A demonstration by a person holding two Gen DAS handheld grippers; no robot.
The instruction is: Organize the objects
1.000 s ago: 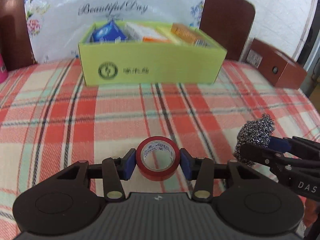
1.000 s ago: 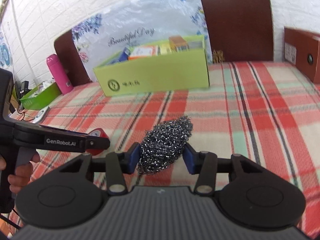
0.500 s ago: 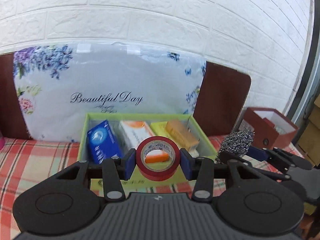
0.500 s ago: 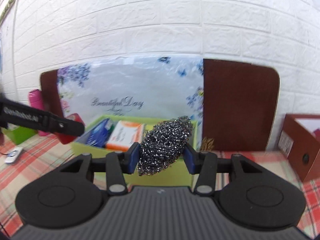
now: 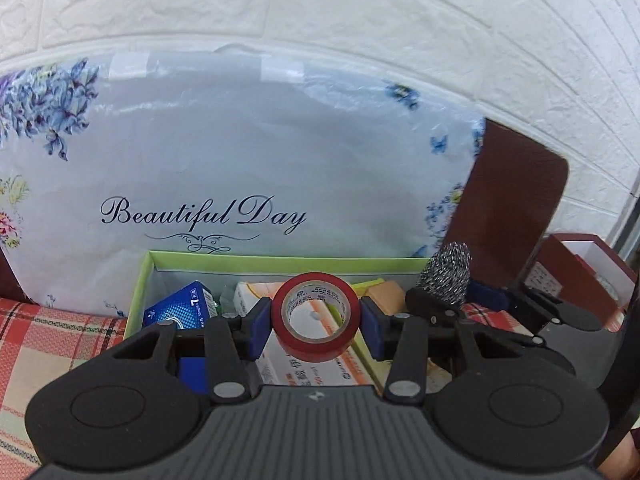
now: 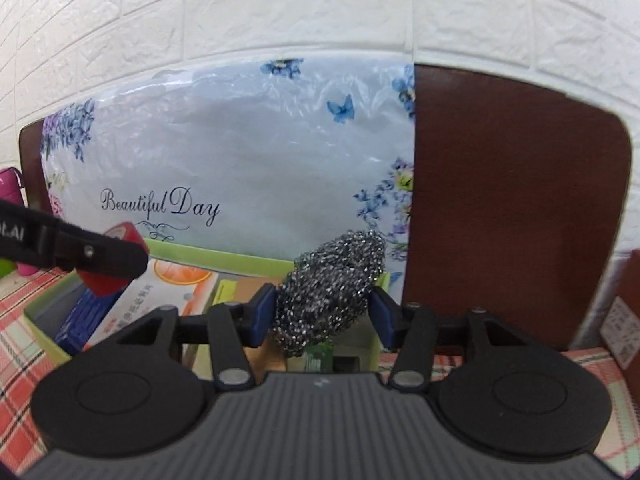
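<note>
Left tongs (image 5: 316, 320) clamp a red tape roll (image 5: 316, 318) above the green cardboard box (image 5: 248, 262) (blue carton (image 5: 180, 310) inside); steel-wool scourer (image 5: 446, 276) in right tongs (image 5: 460, 300), at right.

Home bedroom, white embossed brick-pattern wall (image 5: 360, 20), dark brown padded headboard (image 6: 520, 200), plastic-wrapped floral pillow printed "Beautiful Day" (image 5: 240, 160), red plaid blanket (image 5: 52, 340), lime-green cardboard box (image 5: 280, 262) of household packets

Tape roll (image 5: 315, 317) and scourer (image 6: 330, 290) hang above box (image 5: 280, 264), before bag (image 5: 248, 168).
</note>
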